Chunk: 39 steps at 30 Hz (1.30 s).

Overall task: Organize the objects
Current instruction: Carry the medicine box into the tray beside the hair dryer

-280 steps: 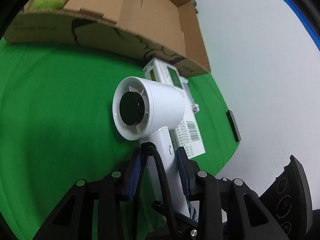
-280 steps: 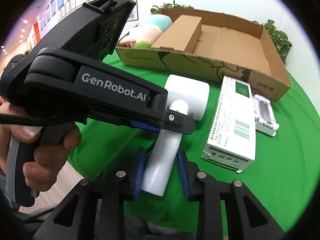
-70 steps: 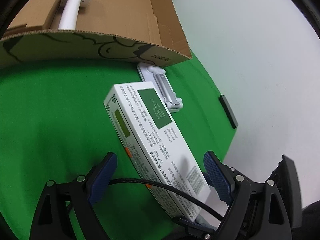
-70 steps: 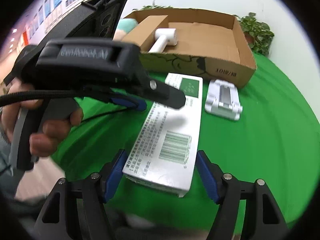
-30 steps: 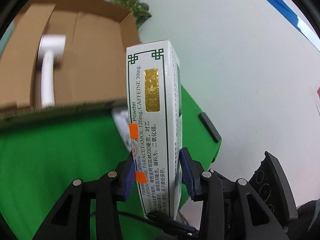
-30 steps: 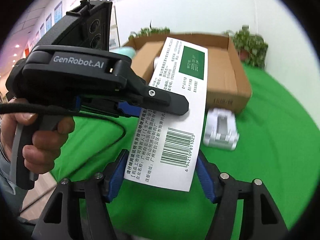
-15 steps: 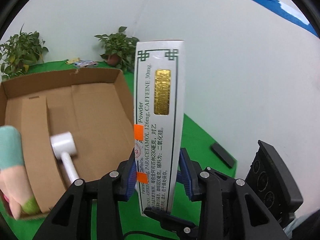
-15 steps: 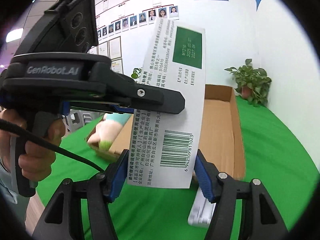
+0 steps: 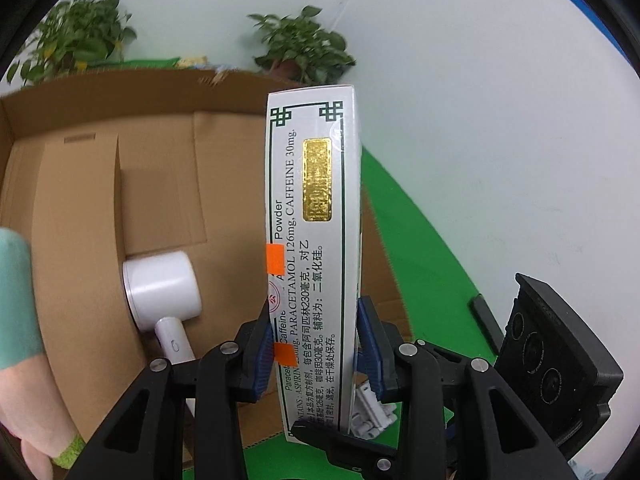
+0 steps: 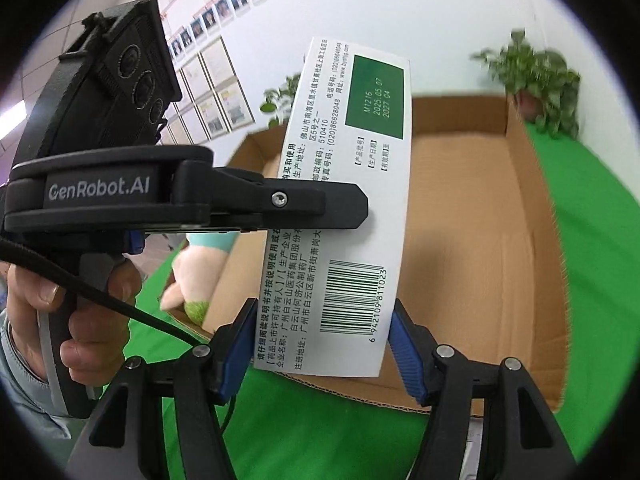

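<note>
Green cloth covers the table; pale wall behind, potted plants at the far edge, framed sheets on the wall at far left in the right wrist view. Open cardboard box sits on the cloth, far side toward the plants. Inside it: white hair dryer lying on the box floor, head away from the near wall, and a pink-and-teal plush toy at the left end. White medicine carton is lifted clear of the cloth and held over the box, long axis pointing away from both cameras. Left gripper is clamped across the carton's narrow faces, blue pads pressing on both sides. Right gripper spans the carton's wide barcode face at the near end, pads touching its edges; jaws about half spread. Person's hand grips the left tool's handle. White folding stand lies on the cloth just below the carton, partly hidden.
</note>
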Each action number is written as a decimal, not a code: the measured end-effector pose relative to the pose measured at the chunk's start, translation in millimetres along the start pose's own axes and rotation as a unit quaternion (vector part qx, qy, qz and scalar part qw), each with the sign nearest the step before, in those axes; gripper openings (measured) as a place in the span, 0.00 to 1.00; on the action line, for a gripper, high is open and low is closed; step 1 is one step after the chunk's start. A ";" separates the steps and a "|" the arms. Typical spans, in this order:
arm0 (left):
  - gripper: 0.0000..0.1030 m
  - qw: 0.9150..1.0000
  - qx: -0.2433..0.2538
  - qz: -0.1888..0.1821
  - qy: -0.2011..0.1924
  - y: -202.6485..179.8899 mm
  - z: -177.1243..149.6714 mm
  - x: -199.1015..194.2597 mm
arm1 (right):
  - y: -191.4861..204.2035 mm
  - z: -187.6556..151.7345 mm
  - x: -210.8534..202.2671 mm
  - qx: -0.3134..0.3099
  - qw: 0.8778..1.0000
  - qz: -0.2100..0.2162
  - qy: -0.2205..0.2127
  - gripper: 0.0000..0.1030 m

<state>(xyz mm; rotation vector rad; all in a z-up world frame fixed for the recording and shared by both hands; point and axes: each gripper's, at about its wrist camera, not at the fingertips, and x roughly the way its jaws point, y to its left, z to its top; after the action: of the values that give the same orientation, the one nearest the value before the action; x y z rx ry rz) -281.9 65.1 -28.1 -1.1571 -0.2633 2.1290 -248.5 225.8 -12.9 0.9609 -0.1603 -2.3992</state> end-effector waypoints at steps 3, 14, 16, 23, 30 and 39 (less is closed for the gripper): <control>0.34 1.000 -0.022 0.010 0.018 19.3 -2.9 26.2 | -7.7 -7.3 15.6 0.014 1.000 0.012 0.024 0.60; 0.39 0.996 -0.066 0.016 0.053 49.8 -11.0 81.4 | -37.0 -23.3 55.0 0.046 0.994 -0.014 0.101 0.60; 0.40 0.996 -0.071 0.018 0.056 52.8 -10.8 83.2 | -36.7 -23.9 57.7 0.046 0.993 -0.019 0.108 0.60; 0.41 0.994 -0.084 0.030 0.057 54.8 -6.7 78.2 | -34.9 -22.0 62.9 0.053 0.990 -0.016 0.131 0.60; 0.57 0.994 -0.083 0.056 0.041 52.8 -3.4 62.6 | -47.9 -27.4 56.1 0.064 0.989 -0.032 0.128 0.59; 0.59 0.994 -0.091 0.059 0.002 59.2 -13.0 28.1 | -43.5 -29.5 65.7 0.050 0.984 -0.086 0.149 0.59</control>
<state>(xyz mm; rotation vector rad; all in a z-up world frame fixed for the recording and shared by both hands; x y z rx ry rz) -309.9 37.9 -82.2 -1.3099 -0.4030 2.2410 -287.2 230.4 -87.5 1.4183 -0.0886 -2.3835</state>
